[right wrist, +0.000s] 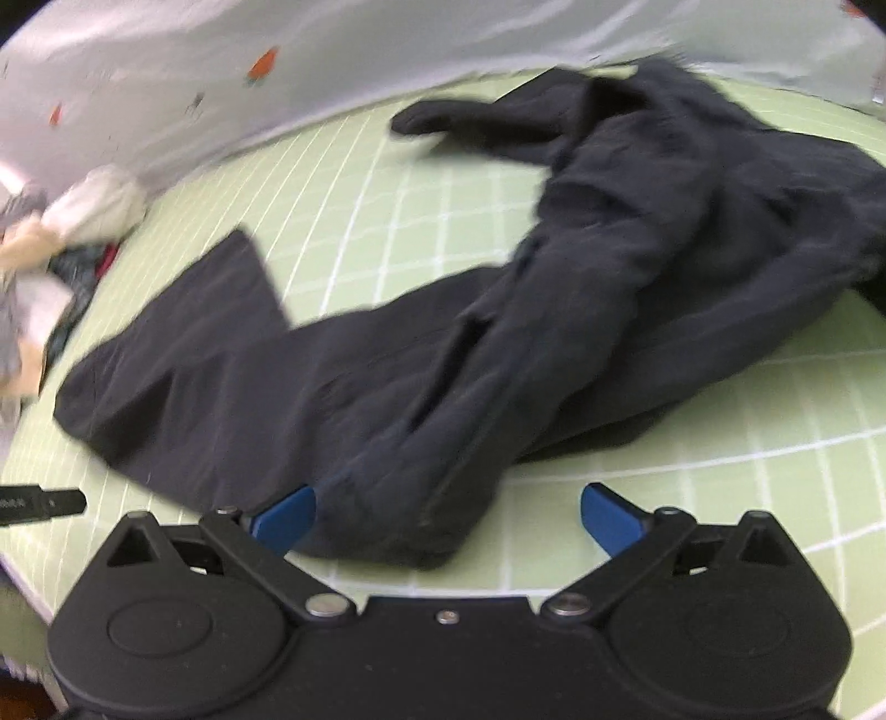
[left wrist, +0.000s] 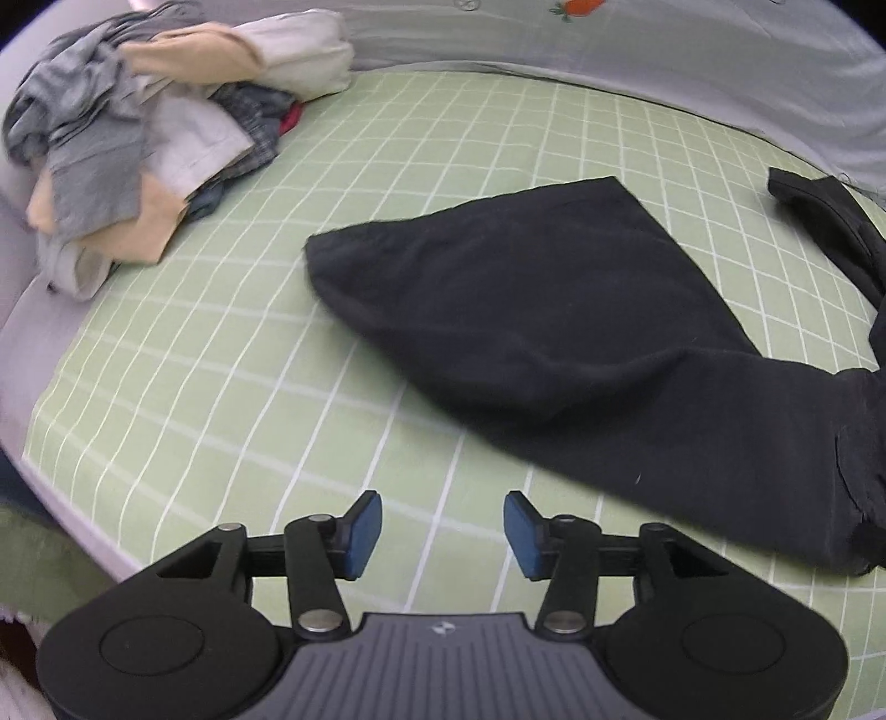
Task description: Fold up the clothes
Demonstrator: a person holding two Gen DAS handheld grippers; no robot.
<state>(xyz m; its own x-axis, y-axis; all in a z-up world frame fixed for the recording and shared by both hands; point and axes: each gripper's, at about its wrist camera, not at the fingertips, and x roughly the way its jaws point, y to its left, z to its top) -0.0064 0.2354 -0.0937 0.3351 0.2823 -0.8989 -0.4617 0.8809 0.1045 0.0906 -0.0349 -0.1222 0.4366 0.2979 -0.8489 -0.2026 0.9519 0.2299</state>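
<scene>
A black garment (left wrist: pixel 531 310) lies spread on the green checked sheet (left wrist: pixel 232 354), one wide flat end pointing left and its bulk running off to the right. My left gripper (left wrist: pixel 443 534) hovers over bare sheet just in front of the cloth, open, nothing between its blue pads (left wrist: pixel 365 526). In the right wrist view the same black garment (right wrist: pixel 498 332) is rumpled, with a sleeve-like strip at the far side. My right gripper (right wrist: pixel 448 518) stands wide open, and a fold of the cloth's near edge lies between its fingers without being pinched.
A pile of grey, beige and white clothes (left wrist: pixel 149 138) sits at the sheet's far left corner. A grey cover with carrot prints (left wrist: pixel 609 39) rises behind the sheet. The left gripper's dark tip (right wrist: pixel 39 504) shows at the right wrist view's left edge.
</scene>
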